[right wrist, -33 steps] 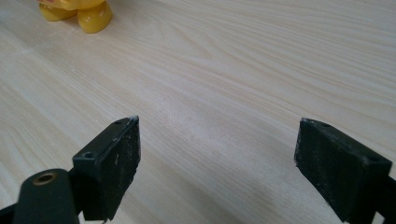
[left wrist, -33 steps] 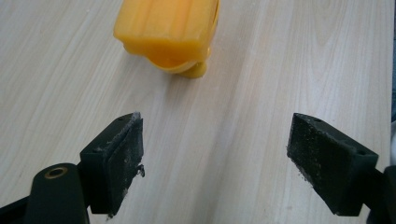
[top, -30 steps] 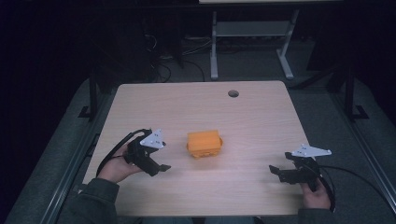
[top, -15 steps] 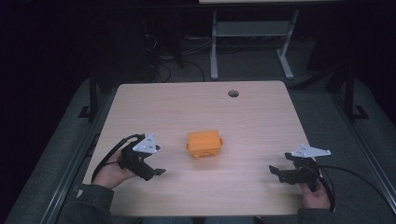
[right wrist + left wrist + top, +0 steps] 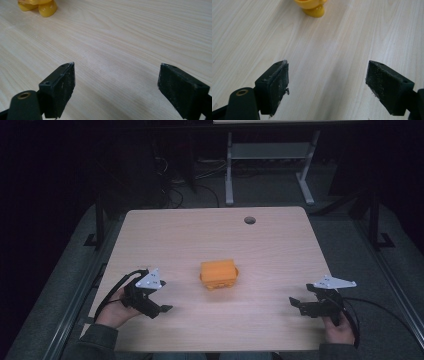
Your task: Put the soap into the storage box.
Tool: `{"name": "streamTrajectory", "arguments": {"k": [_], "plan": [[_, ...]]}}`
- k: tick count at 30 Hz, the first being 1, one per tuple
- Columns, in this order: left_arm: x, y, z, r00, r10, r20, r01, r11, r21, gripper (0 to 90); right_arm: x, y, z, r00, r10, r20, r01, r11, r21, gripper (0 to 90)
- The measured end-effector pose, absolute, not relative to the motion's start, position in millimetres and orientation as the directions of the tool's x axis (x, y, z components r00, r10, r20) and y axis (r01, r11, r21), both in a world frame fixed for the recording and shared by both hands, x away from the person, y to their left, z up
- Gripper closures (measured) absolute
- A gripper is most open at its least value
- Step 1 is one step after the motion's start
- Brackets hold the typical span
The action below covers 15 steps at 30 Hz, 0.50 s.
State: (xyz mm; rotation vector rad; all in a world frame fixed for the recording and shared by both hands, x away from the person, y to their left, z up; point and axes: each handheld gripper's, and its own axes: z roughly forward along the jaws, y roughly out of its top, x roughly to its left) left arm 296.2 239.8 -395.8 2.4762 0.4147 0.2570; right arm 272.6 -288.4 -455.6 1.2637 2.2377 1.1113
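Note:
An orange box-shaped plastic object (image 5: 218,274) with small rounded knobs along its near side sits in the middle of the wooden table (image 5: 200,227). My left gripper (image 5: 162,310) rests low at the table's front left, open, nothing between its jaws. My right gripper (image 5: 296,306) rests at the front right, open and empty too. In the left gripper view the open left gripper (image 5: 327,83) points at bare wood, with a yellow-orange edge of the object (image 5: 312,6) at the top. The right gripper view has the open right gripper (image 5: 116,87) over bare wood and the object's knobs (image 5: 41,7) at top left.
A round cable hole (image 5: 249,220) lies near the table's far edge. Beyond the table stands a grey metal frame (image 5: 265,155) on the dark floor with cables. Black cables trail from both grippers off the front edge.
My left gripper has drawn back toward the front left edge, away from the orange object. The right gripper and the object have stayed put.

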Motion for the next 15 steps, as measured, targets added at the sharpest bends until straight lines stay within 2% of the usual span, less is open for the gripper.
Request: {"name": "streamTrajectory", "arguments": {"k": [15], "plan": [[285.7,254.9,-404.5,0.917,0.389,0.089,0.259,-0.750,0.608,17.9,271.8,-288.8,-455.5,-0.546,0.834,0.082,0.570,0.297,0.766,14.0]]}}
